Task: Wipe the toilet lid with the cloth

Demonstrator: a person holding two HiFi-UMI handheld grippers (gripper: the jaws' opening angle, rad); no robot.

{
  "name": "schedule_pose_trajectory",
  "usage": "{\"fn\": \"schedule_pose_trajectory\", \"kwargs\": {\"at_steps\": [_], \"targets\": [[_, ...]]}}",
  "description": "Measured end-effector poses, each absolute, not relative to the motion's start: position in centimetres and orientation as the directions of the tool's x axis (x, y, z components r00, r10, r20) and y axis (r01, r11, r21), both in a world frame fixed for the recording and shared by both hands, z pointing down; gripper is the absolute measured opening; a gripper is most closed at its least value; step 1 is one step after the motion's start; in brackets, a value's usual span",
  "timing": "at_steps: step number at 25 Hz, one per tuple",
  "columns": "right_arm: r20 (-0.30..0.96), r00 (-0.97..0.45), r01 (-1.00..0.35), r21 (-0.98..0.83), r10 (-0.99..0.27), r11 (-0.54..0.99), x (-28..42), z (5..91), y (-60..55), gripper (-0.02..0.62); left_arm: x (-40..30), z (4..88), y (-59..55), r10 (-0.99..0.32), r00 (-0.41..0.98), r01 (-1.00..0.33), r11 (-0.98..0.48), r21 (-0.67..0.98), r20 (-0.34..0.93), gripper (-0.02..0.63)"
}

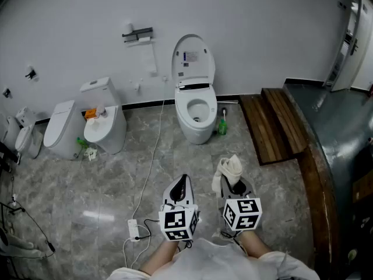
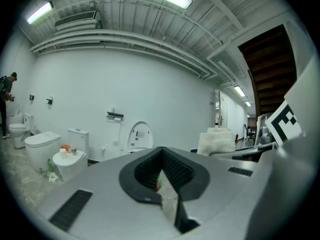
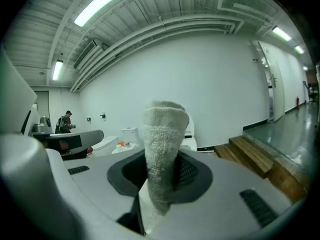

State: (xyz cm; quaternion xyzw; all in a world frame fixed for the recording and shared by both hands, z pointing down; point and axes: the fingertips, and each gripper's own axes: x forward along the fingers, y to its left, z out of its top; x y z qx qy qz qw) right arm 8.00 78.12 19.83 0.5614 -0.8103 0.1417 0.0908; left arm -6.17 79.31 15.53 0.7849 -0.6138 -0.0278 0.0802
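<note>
**Cloth gripped, lid well ahead**

Cloth [image 1: 229,168] sits clamped in the right gripper [image 1: 236,184], a folded white towel standing up out of the jaws. The right gripper view shows it pinched at its lower end, the free fold rising tall in front of the camera. The left gripper [image 1: 183,181] is clenched on nothing, its jaws together.

The toilet [image 1: 195,112] stands against the far wall, well apart from both grippers, across bare marble floor. Its lid [image 1: 193,57] is raised, inner face turned toward the person. Just beside the base stands what looks like a green bottle [image 1: 222,126]; it is too small to be sure. Wooden steps [image 1: 274,121] lie to the right, and a white cable [image 1: 152,156] trails across the floor to the left.

Step in hand, by judgement: the approach. To do it well, the person should walk in square to the bowl and keep clear of the cable. The cloth's broad fold, not the jaw tips, should meet the lid. Strokes are best run top to bottom with light pressure, since a raised lid may swing on its hinge. The idle left gripper could steady the rim.
</note>
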Motion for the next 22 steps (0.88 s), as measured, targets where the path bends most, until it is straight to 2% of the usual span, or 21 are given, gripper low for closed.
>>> {"fn": "schedule_pose_trajectory", "kwargs": {"at_steps": [10, 22], "targets": [[0.326, -0.328, -0.945, -0.135, -0.887, 0.299, 9.4, 21.0, 73.8, 0.097, -4.9, 16.7, 74.8, -0.96, 0.273, -0.951, -0.259, 0.167, 0.069, 0.002], [0.312, -0.384, -0.923, -0.138, -0.869, 0.359, 9.8, 19.3, 62.3, 0.097, -4.6, 15.3, 64.2, -0.975, 0.213, -0.966, -0.2, 0.163, 0.063, 0.002]]}}
